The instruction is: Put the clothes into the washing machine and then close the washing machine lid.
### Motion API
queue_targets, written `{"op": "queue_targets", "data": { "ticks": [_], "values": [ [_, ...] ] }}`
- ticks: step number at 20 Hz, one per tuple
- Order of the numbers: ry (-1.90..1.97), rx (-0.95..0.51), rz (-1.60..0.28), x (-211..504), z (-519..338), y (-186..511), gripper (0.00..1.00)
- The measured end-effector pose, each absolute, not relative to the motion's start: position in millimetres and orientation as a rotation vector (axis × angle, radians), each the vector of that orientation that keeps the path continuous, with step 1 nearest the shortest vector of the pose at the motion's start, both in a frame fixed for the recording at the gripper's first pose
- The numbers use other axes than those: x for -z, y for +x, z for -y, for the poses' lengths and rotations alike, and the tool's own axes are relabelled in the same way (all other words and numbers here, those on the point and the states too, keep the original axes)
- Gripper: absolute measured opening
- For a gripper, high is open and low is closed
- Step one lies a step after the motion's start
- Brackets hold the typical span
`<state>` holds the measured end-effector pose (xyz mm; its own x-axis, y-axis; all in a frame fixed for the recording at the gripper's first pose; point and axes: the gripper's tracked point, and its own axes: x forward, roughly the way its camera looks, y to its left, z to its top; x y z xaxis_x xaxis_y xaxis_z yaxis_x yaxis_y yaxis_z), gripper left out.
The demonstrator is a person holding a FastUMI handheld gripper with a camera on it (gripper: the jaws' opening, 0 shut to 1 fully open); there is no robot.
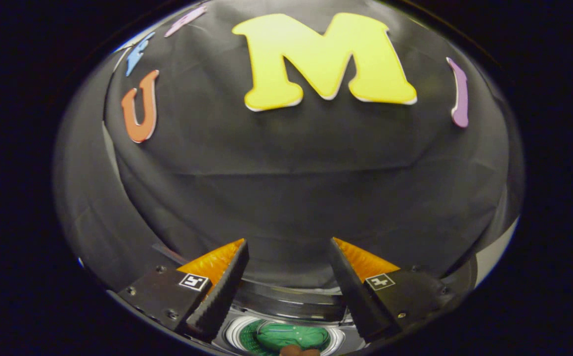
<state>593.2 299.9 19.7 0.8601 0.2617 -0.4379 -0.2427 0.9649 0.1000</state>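
Jaws spread wide apart, holding nothing, pointed mostly at the black cloth wall beyond the washing machine. Low between the two fingers, a round opening of the washing machine with a pale ring about it, and inside that ring a green garment, bunched and folded, seemingly already down in the drum. Just nearer than the green cloth, a small brown scrap, too cut off to name; possibly another piece of clothing, possibly something else. Dark curved band of the washing machine's rim lying between the opening and the wall. No lid made out with any certainty; perhaps the dark curved part behind the opening, but impossible to tell. Judging by the folds, soft and light stuff, limp, apt to drape and snag on the rim rather than slip; nothing fragile about it. Best taken at a raised fold or bunched crest, pinched with both fingers so enough cloth gathers between them, not at a flat stretched patch. Clothes step probably close to done if the green garment is the load; closing the lid likely remaining, calling for a stiff edge to push or hook rather than a pinch.
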Motion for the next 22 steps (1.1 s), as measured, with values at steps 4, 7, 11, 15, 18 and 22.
{"op": "queue_targets", "data": {
  "ticks": [4, 7, 11, 15, 18, 22],
  "values": [
    [0.028, -0.272, -0.435, -23.8, -302.6, 588.5, 1.0],
    [0.028, -0.252, -0.43, -25.1, -300.9, 586.5, 1.0],
    [0.048, -0.232, -0.418, -24.7, -300.5, 587.4, 1.0],
    [0.033, -0.239, -0.388, -21.2, -302.5, 586.2, 1.0],
    [0.034, -0.235, -0.366, -22.8, -303.0, 585.5, 1.0],
    [0.03, -0.231, -0.337, -20.4, -304.0, 586.8, 1.0]
  ]
}}
